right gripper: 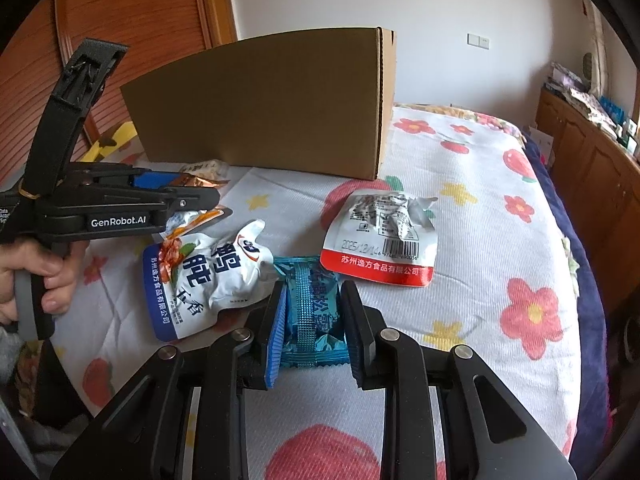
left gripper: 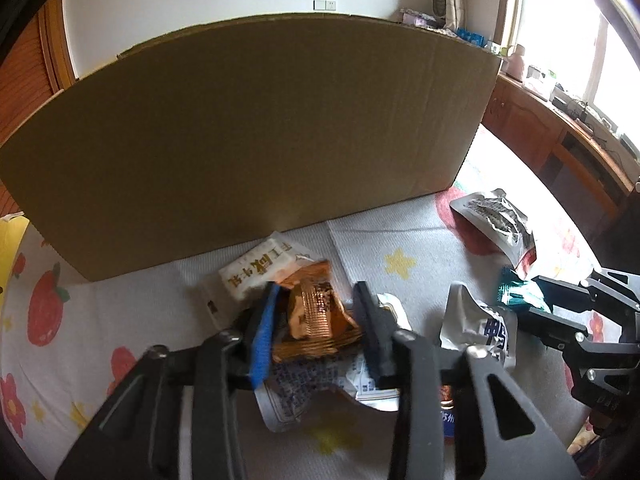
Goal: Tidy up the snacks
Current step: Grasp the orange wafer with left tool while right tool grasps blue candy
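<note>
A cardboard box (right gripper: 264,108) stands on the floral bedspread (right gripper: 480,240); 2 white pouches lie before it, 1 blue-trimmed (right gripper: 204,276), 1 red-trimmed (right gripper: 380,236); the right gripper (right gripper: 314,320) pinches a teal packet (right gripper: 312,312); the left gripper (left gripper: 316,320) pinches an orange packet (left gripper: 316,316) just above the bedspread.

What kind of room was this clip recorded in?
Most likely a bedroom at home. The snacks lie on a white quilted bedspread with red flowers and yellow stars, which drapes over a mattress edge. Low wooden cabinets run under a bright window, and an orange-brown slatted wooden door stands behind.
</note>
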A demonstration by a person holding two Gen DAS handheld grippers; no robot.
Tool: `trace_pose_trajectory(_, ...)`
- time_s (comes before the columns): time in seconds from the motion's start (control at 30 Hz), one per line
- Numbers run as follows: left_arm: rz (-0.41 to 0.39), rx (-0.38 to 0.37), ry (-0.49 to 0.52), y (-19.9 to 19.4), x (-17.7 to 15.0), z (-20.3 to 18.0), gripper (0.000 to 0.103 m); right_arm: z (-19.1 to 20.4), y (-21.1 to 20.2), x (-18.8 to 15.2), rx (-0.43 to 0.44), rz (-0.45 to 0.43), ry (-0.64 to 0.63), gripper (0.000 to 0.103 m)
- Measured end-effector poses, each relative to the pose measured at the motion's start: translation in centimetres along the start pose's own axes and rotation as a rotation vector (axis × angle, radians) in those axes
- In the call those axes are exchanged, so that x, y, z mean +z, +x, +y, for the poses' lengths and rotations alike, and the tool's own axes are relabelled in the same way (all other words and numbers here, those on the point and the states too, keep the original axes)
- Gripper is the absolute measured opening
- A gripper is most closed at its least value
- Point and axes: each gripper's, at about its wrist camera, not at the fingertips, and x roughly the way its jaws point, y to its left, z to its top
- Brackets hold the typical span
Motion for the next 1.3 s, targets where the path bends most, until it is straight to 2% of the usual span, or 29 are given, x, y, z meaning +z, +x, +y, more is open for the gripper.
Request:
trace_pose_trajectory(0.07, -0.008, 0.004, 0.006, -0.2, -0.2, -0.1, 0.020, 0.0, 0.0, 0.0, 0.000, 0.000, 0.000, 0.025)
trace_pose_trajectory(0.1, -0.011, 0.008, 0.011, -0.4, -0.4, -0.1, 0.019, 0.0, 0.0, 0.0, 0.003, 0.000, 0.000, 0.025)
trace_pose_trajectory(0.7, -0.082, -0.001, 0.024, -5.3, -2.0, 0.1, 0.019, 0.8, 0.3, 0.0, -0.019, 0.005, -0.010, 0.024)
trace_pose_trajectory(1.3, -0.175, -0.011, 0.017, -10.9, -2.2, -0.2, 0.019, 1.5, 0.2, -0.1, -0.052, -0.002, -0.043, 0.022)
